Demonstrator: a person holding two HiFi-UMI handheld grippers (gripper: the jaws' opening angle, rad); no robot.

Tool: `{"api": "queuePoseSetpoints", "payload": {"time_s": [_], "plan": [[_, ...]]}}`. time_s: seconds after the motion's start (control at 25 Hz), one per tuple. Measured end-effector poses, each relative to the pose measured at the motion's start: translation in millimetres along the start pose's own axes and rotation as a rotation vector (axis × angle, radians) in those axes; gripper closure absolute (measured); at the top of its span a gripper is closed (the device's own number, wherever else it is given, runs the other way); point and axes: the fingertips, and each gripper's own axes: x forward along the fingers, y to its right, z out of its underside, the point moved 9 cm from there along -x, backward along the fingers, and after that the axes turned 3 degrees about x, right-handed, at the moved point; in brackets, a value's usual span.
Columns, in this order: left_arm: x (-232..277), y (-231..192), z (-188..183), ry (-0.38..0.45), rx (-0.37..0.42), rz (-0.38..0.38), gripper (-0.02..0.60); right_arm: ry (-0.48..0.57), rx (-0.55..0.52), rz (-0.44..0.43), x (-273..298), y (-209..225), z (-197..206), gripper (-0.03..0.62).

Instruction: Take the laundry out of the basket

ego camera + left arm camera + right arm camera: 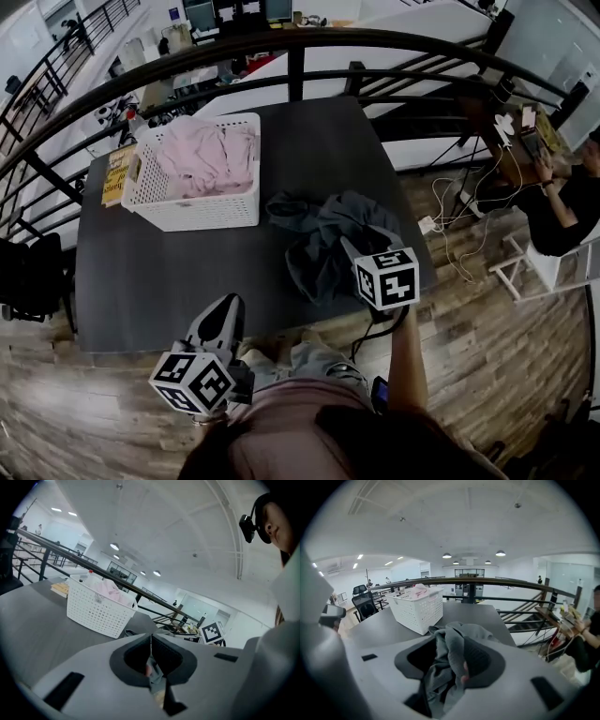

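A white slotted basket stands at the back left of the dark table, full of pink laundry. To its right a grey garment lies crumpled on the table. My right gripper is at the garment's near right side, with its jaws shut on a bunched fold that fills the gap and drapes over one finger. My left gripper hovers at the table's front edge, shut, pads meeting, holding nothing.
A yellow book lies left of the basket. A dark curved railing runs behind the table. A black chair stands at the left, and a seated person is at a desk far right.
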Motion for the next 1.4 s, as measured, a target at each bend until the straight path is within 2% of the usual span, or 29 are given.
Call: {"api": "queuePoseSetpoints", "payload": {"time_s": [0.08,0.28,0.4,0.56,0.8,1.0,1.12,1.4], "plan": [[-3,-4,-3,-0.007,0.005,0.015,0.583,0.011,0.019,0.036,-6,-4,2,0.444],[-14,-17,-11,-0.016,0.018,0.04,0.583,0.047,0.085,0.088,-20,-19,1,0.515],[-20,-25,-17,-0.025,0.019,0.044,0.583,0.069,0.128,0.089,-28,-30,-2,0.543],[-26,-39,-22,-0.042,0.023,0.047,0.583,0.097,0.18,0.072,-35,-49,-5,0.559],[-35,-60,-34,-0.05,0.035,0.078,0.583,0.138,0.2,0.052,-45,-86,-12,0.577],[-37,-77,-39,-0.063,0.046,0.108,0.583,0.211,0.229,0.045,-52,-110,-18,0.577],[-43,-91,-44,-0.065,0.051,0.13,0.583,0.251,0.242,0.056,-53,-127,-20,0.577],[-57,-122,-53,-0.073,0.058,0.16,0.583,0.259,0.251,0.086,-52,-164,-21,0.577]]}}
